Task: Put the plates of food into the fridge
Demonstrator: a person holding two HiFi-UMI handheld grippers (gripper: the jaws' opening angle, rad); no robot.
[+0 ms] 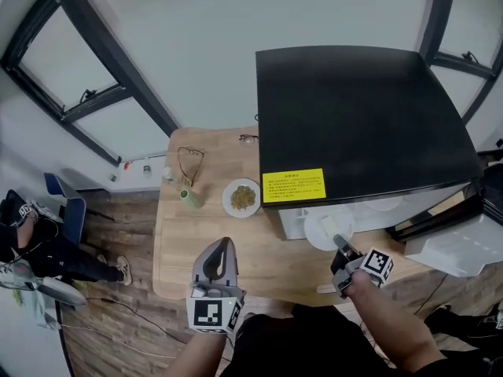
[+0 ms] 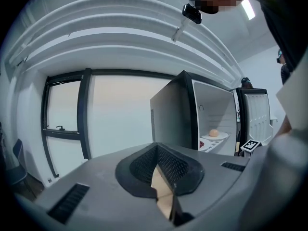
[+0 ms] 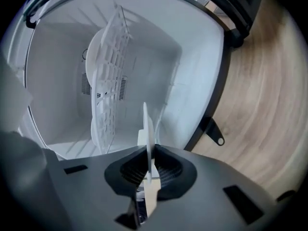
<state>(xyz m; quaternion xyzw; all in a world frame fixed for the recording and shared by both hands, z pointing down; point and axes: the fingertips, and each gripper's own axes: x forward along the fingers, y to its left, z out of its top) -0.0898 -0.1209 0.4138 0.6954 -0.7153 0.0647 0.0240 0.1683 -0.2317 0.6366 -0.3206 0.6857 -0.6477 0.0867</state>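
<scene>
Currently the right gripper [image 1: 340, 247] is clenched on the rim of a white plate [image 1: 321, 228], which is held at the mouth of the open black mini fridge [image 1: 354, 116] standing on the wooden table [image 1: 177, 242]; in the right gripper view the plate runs edge-on between the jaws, with the white wire shelf [image 3: 108, 76] beyond it. Left gripper [image 1: 222, 246] hangs over the table's near side, jaws together with nothing between them. A second plate [image 1: 241, 197] with greenish-brown food sits on the table just left of the fridge, a green cup [image 1: 189, 199] near it; the left gripper view shows a third plate [image 2: 214, 134] bearing a round orange item inside the fridge.
</scene>
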